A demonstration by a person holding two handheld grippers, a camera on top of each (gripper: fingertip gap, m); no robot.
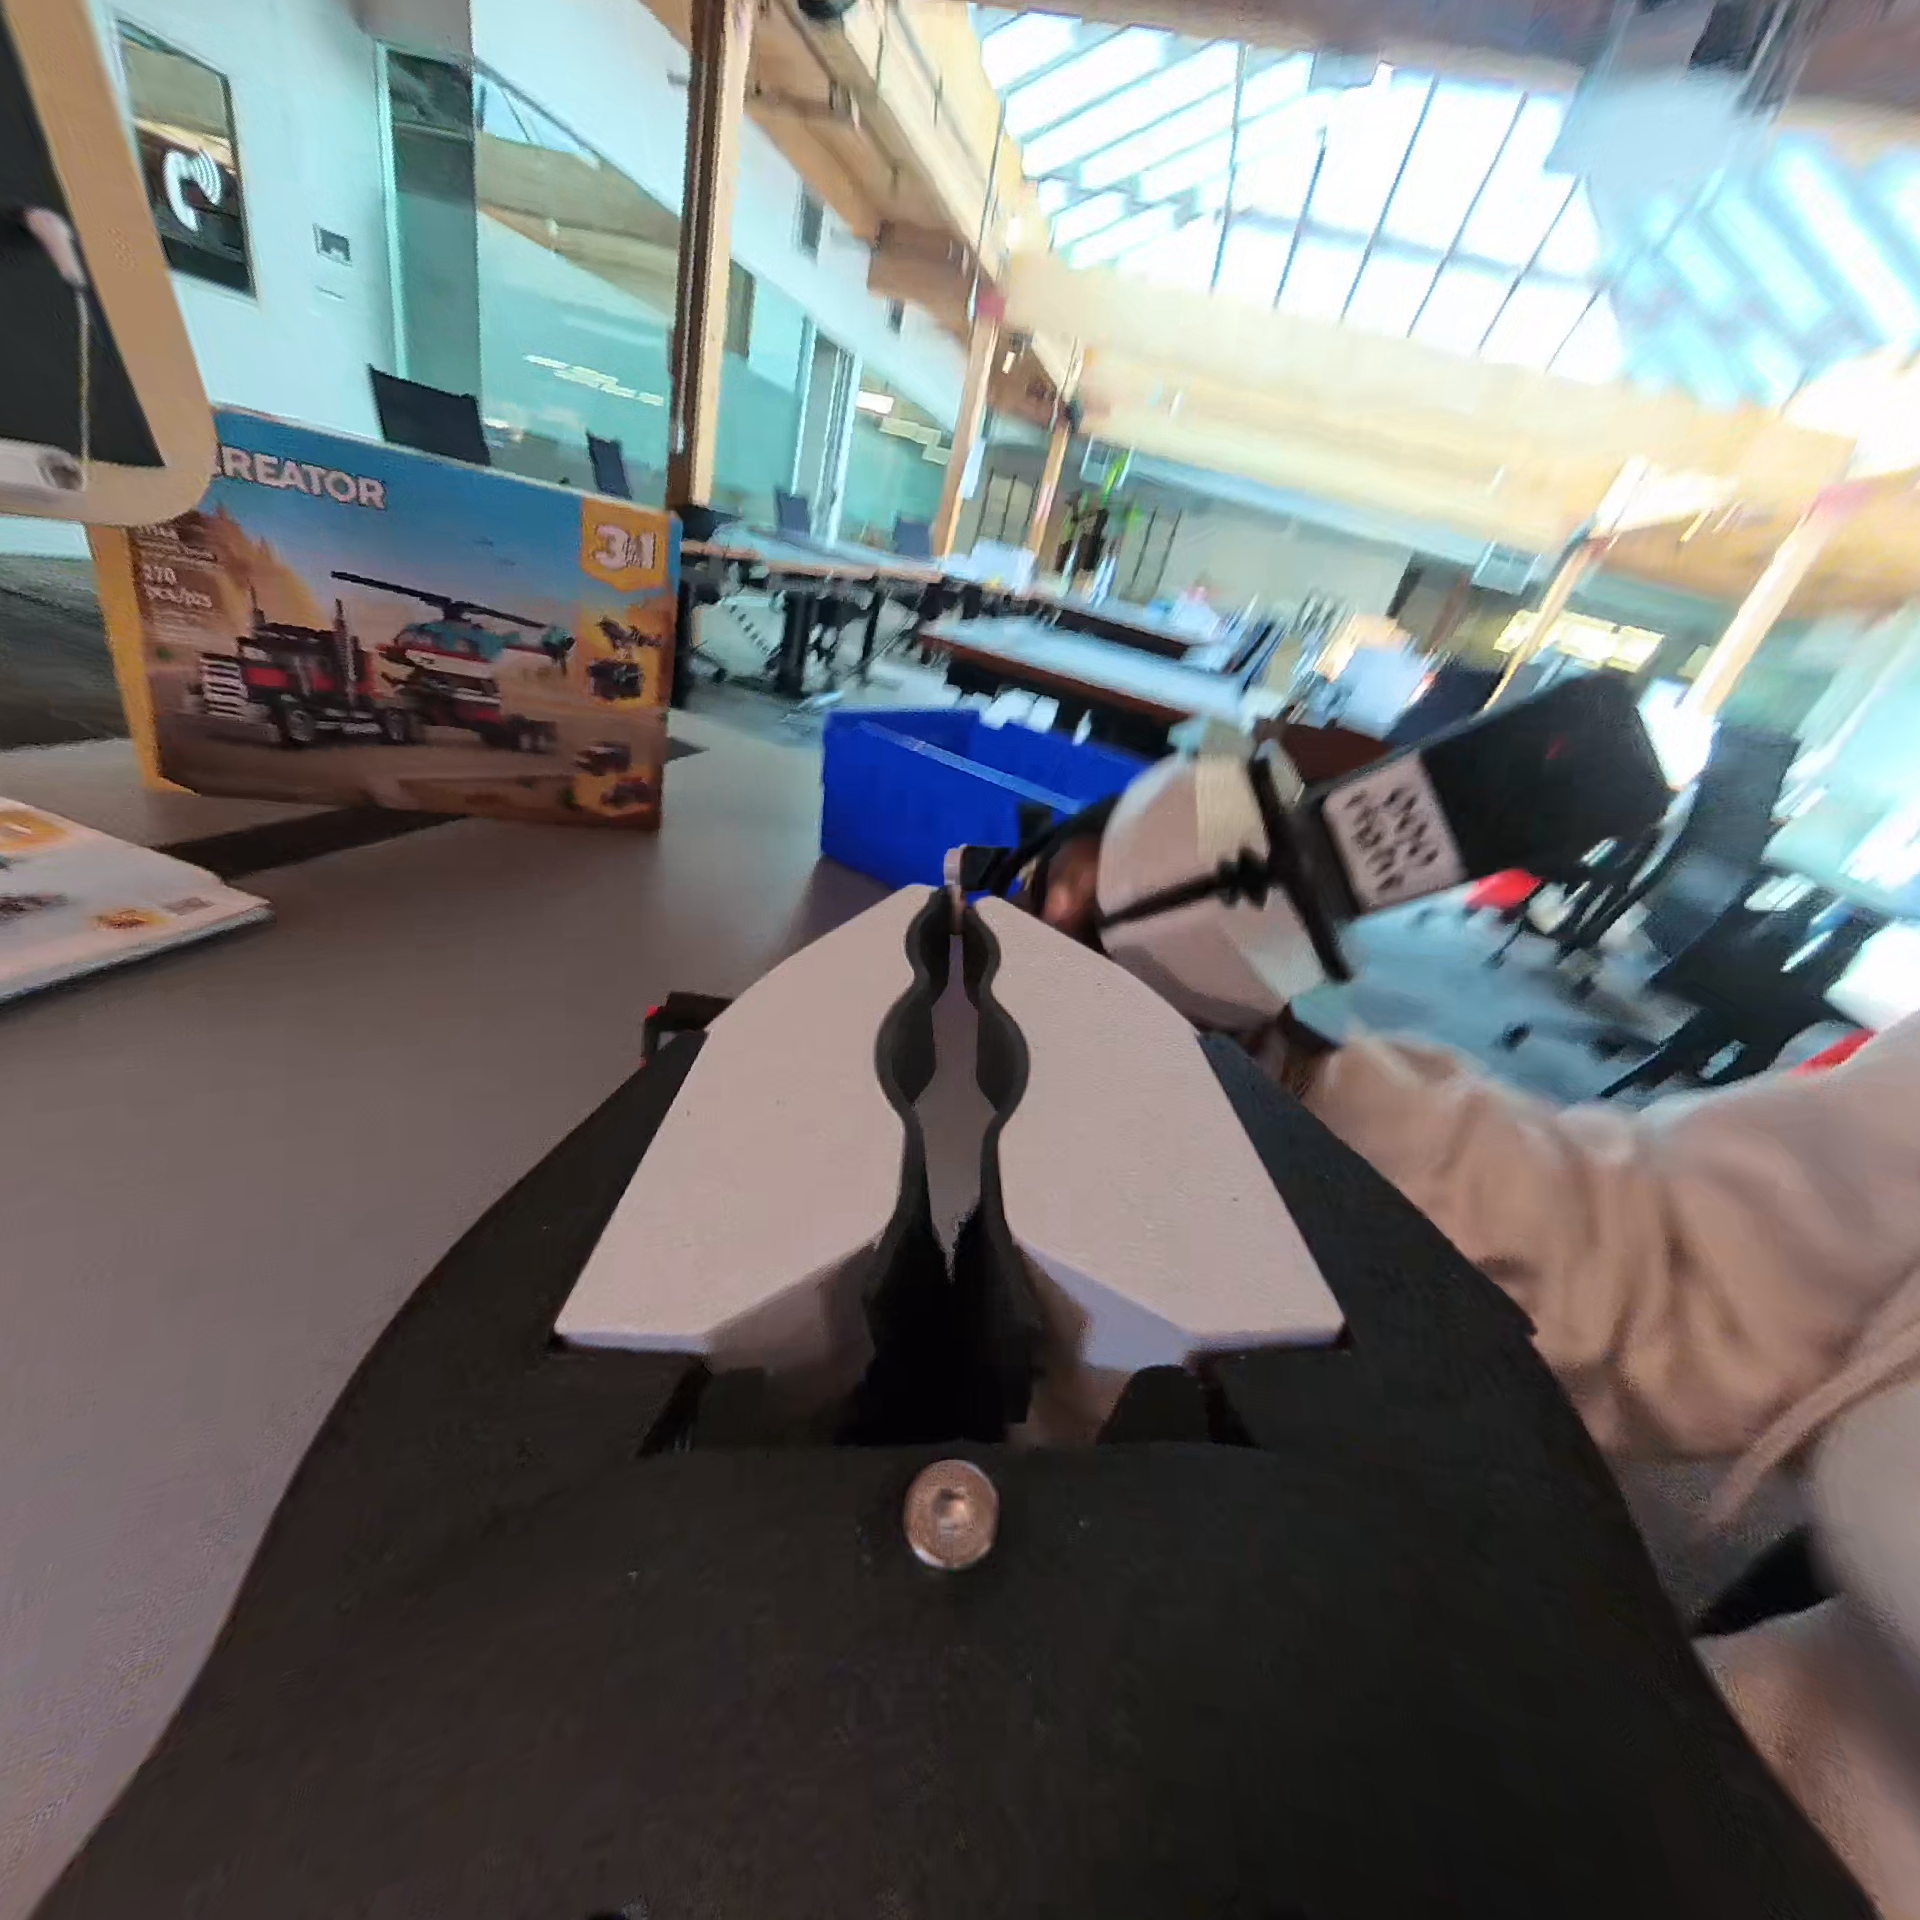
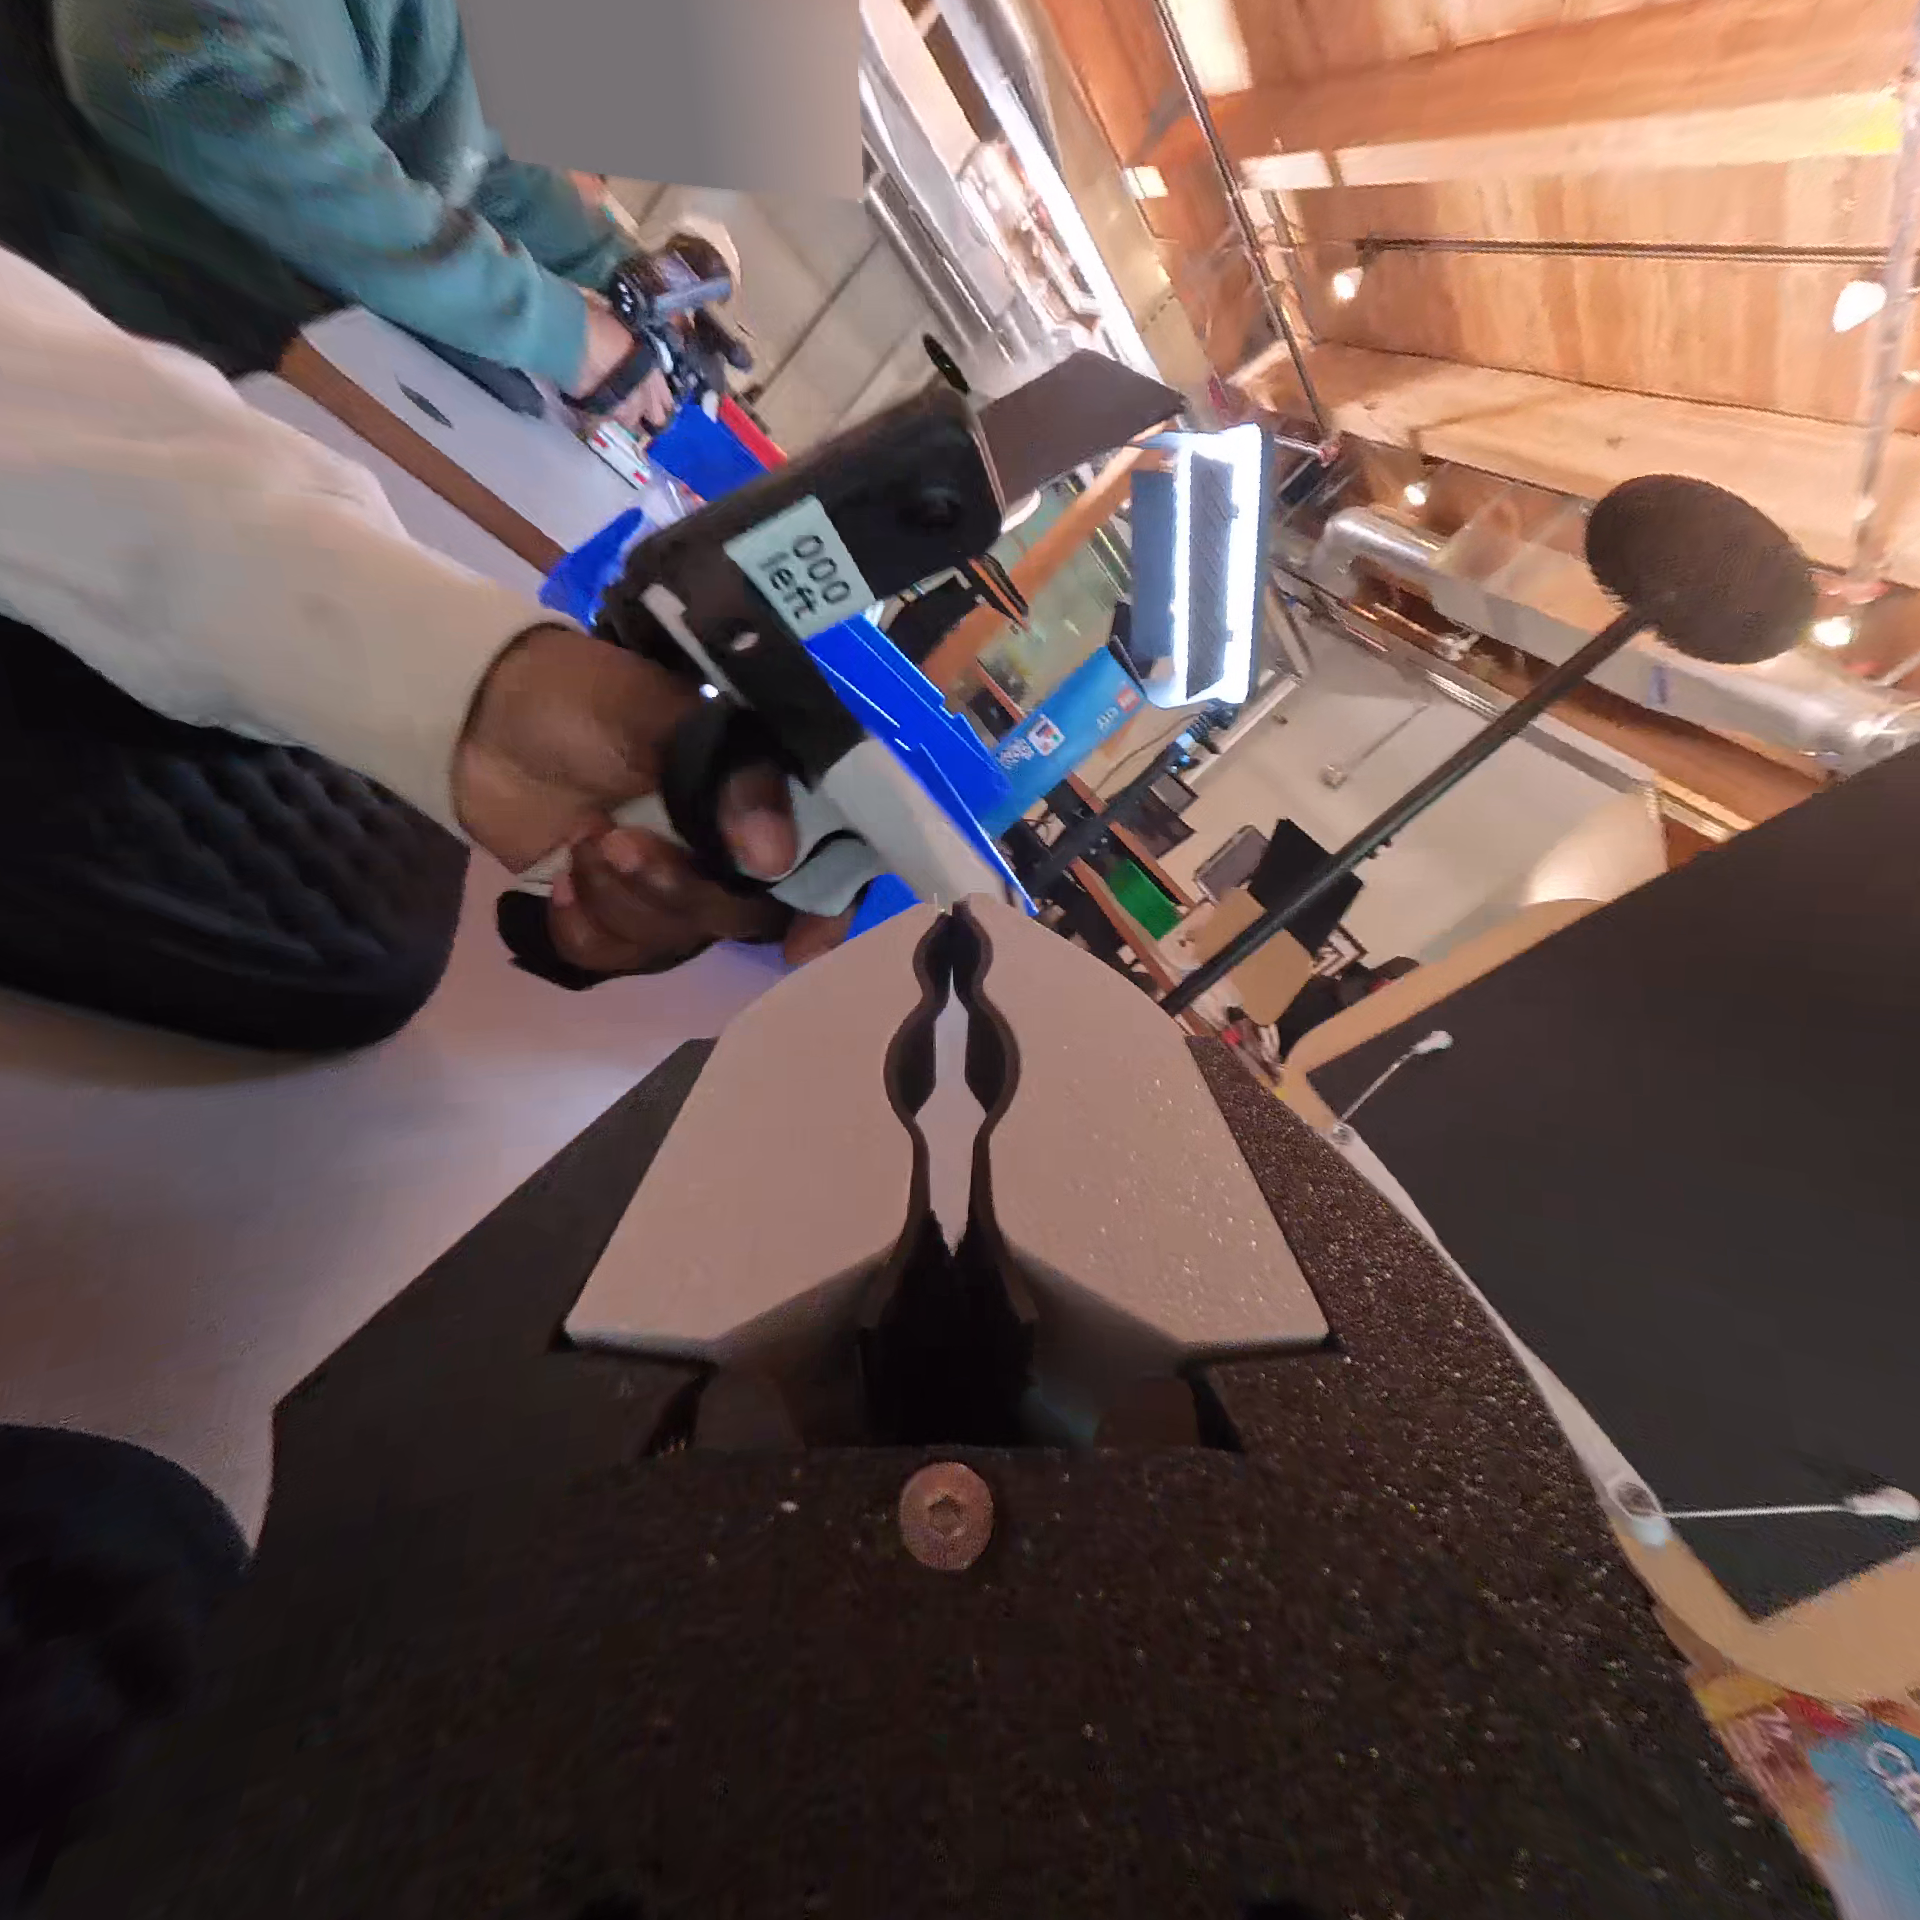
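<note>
My left gripper [image 1: 954,904] is shut on a small light grey piece [image 1: 953,871] that sticks out past its tips, above the grey table [image 1: 416,1039]. A small black part [image 1: 987,868] sits against it on the right. My right gripper [image 2: 953,920] is shut, pads meeting at the tips; I cannot tell whether anything thin is pinched there. The two grippers meet tip to tip. The right one shows blurred in the left wrist view [image 1: 1174,862]. The left one shows in the right wrist view [image 2: 914,831], with a hand [image 2: 582,769] on its handle.
A toy box [image 1: 416,623] stands at the back left, a booklet [image 1: 104,904] lies at the left, and a blue bin [image 1: 935,790] sits behind the tips. Another person's sleeve [image 2: 312,156], a light panel [image 2: 1205,561], a microphone on a stand [image 2: 1694,582] and a black board [image 2: 1662,1143] are around. Only a small space, under 4 cm, lies between the two pairs of fingers.
</note>
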